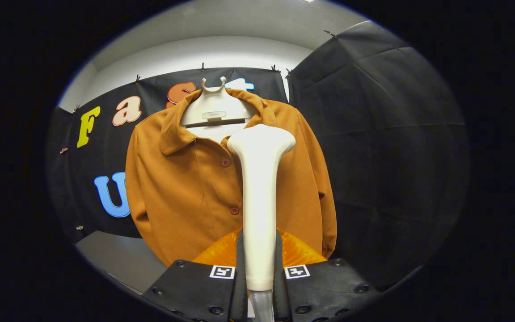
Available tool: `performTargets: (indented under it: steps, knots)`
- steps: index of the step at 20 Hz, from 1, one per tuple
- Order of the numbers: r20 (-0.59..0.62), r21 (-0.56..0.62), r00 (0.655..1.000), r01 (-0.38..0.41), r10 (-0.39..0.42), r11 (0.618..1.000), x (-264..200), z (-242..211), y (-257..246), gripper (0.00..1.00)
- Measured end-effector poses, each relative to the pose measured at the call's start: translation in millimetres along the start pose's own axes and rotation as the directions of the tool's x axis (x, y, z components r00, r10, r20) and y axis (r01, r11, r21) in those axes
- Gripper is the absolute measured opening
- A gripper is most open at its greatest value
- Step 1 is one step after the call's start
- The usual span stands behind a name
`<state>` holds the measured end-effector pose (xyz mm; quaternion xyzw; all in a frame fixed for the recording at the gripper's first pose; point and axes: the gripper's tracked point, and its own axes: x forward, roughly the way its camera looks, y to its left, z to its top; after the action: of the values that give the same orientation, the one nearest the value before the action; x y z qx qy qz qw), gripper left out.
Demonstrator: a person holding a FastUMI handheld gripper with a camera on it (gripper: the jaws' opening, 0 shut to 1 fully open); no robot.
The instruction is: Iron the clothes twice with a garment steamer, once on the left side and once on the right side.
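A brown button-up shirt (pixel 186 188) hangs on a white hanger (pixel 215 109) in front of the black booth wall. My gripper (pixel 259 264) is shut on the handle of a white garment steamer (pixel 259 192), which stands upright between the fingers. The steamer's wide head (pixel 261 139) reaches up to the shirt's collar area, just right of the button line. It hides part of the shirt's right front. Whether the head touches the cloth I cannot tell.
A grey floor or table surface (pixel 119 259) lies below and to the left of the shirt. Black cloth walls (pixel 382 134) stand behind the shirt and along its right side. A white wall (pixel 195 53) rises above the cloth.
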<state>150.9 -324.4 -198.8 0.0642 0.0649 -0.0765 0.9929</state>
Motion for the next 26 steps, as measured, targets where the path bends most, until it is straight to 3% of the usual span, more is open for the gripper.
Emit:
performTargets:
  steps: [12, 17, 26]
  knots:
    - [-0.207, -0.031, 0.977, 0.038, -0.043, 0.999, -20, -115, -23, 0.26]
    - [-0.3, -0.031, 0.951, 0.072, -0.078, 0.997, -27, -170, -34, 0.26]
    - [-0.424, -0.055, 0.896, 0.118, -0.13, 0.992, -50, -227, -50, 0.26]
